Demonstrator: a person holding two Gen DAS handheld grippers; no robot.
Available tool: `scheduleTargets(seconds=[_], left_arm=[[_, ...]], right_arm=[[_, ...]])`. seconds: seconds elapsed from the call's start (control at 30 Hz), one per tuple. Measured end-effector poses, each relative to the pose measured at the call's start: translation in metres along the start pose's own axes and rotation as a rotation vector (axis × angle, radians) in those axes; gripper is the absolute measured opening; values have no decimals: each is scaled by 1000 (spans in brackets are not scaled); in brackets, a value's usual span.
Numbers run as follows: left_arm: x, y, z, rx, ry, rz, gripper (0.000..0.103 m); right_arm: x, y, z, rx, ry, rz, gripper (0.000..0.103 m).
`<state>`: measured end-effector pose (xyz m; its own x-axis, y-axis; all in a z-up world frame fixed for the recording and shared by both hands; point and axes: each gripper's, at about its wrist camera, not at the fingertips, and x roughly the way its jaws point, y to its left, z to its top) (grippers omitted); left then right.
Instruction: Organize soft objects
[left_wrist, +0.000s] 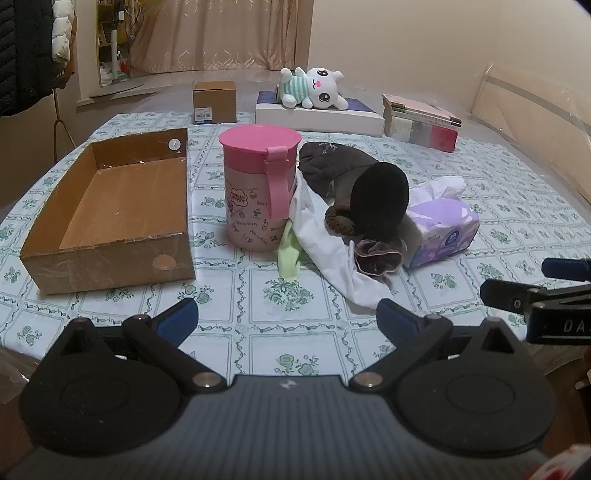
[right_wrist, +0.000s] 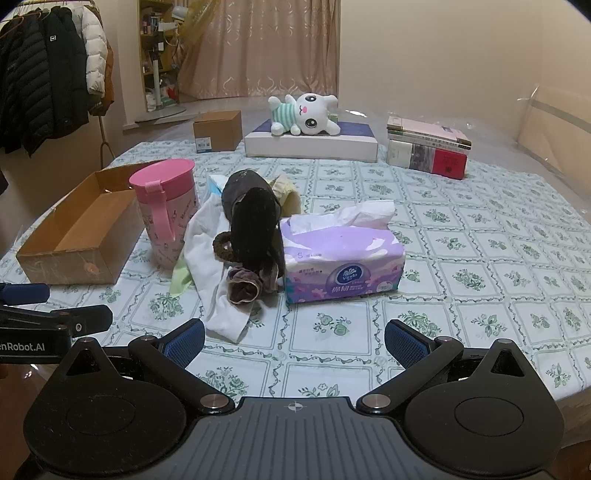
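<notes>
No grasp is under way yet: the left gripper (left_wrist: 287, 317) and right gripper (right_wrist: 294, 338) are hovering with jaws released, well short of the soft pile (right_wrist: 251, 236) lying between the pink jug (left_wrist: 258, 184) and tissue pack (right_wrist: 341, 262). The next move calls for pinching one garment — likely bound for the cardboard box (left_wrist: 110, 206) — off the floral-clothed desk (right_wrist: 480, 258); coats (right_wrist: 48, 70) are hanging at the rear.

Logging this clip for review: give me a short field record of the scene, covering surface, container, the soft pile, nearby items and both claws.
surface: table with green floral cloth
container: open cardboard box, nothing visible inside, left of the pink-lidded cup
soft pile: dark socks, white cloth, brown scrunchie, heaped between cup and tissue pack
background: plush toy lying on a flat white box; stacked books
left claw: open, holding nothing
right claw: open, holding nothing
</notes>
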<state>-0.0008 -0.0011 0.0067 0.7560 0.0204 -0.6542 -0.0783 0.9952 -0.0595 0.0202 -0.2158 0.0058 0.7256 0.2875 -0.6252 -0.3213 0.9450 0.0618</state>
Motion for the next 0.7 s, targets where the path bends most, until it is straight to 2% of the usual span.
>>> scheduleTargets(seconds=[0.7], left_arm=[[1, 1, -5, -9, 4, -1, 102]], right_arm=[[0, -2, -2, 4, 1, 0, 103]])
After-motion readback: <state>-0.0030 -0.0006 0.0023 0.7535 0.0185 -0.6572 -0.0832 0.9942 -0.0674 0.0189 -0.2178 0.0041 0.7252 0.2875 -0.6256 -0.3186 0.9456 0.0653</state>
